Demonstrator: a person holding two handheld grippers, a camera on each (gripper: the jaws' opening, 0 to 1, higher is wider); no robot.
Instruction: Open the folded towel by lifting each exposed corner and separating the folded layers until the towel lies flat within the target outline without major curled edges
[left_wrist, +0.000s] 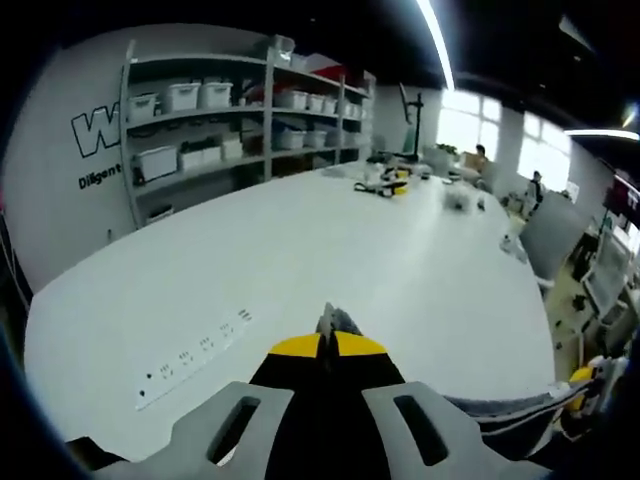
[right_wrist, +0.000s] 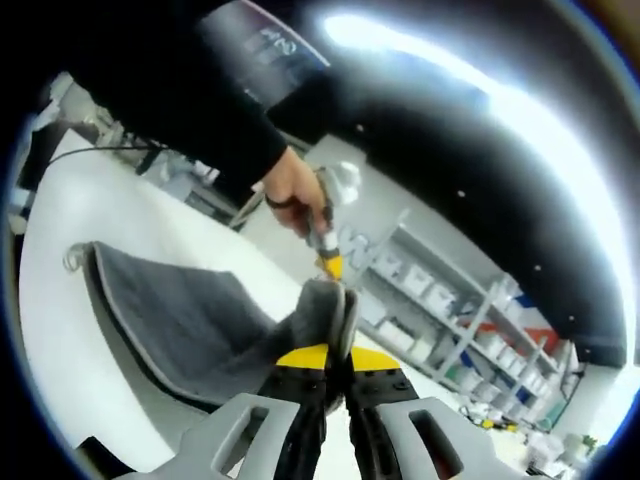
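The grey towel (right_wrist: 180, 310) hangs lifted off the white table (right_wrist: 50, 260), sagging to the left in the right gripper view. My right gripper (right_wrist: 336, 330) is shut on its upper edge, with cloth bunched between the yellow-tipped jaws. Just above it, a person's hand (right_wrist: 292, 190) holds my left gripper (right_wrist: 329, 264), whose tip pinches the same edge. In the left gripper view, my left gripper (left_wrist: 328, 325) is shut with a small grey bit of towel at its tips. A strip of towel (left_wrist: 500, 410) runs to the right gripper (left_wrist: 588, 392) at the lower right.
A white power strip (left_wrist: 190, 360) lies on the wide white table (left_wrist: 330, 240) left of the left gripper. Tools and clutter (left_wrist: 385, 182) sit at the table's far end. Grey shelves (left_wrist: 240, 110) with white bins line the back wall. A loose cable (right_wrist: 75, 258) curls near the towel's left corner.
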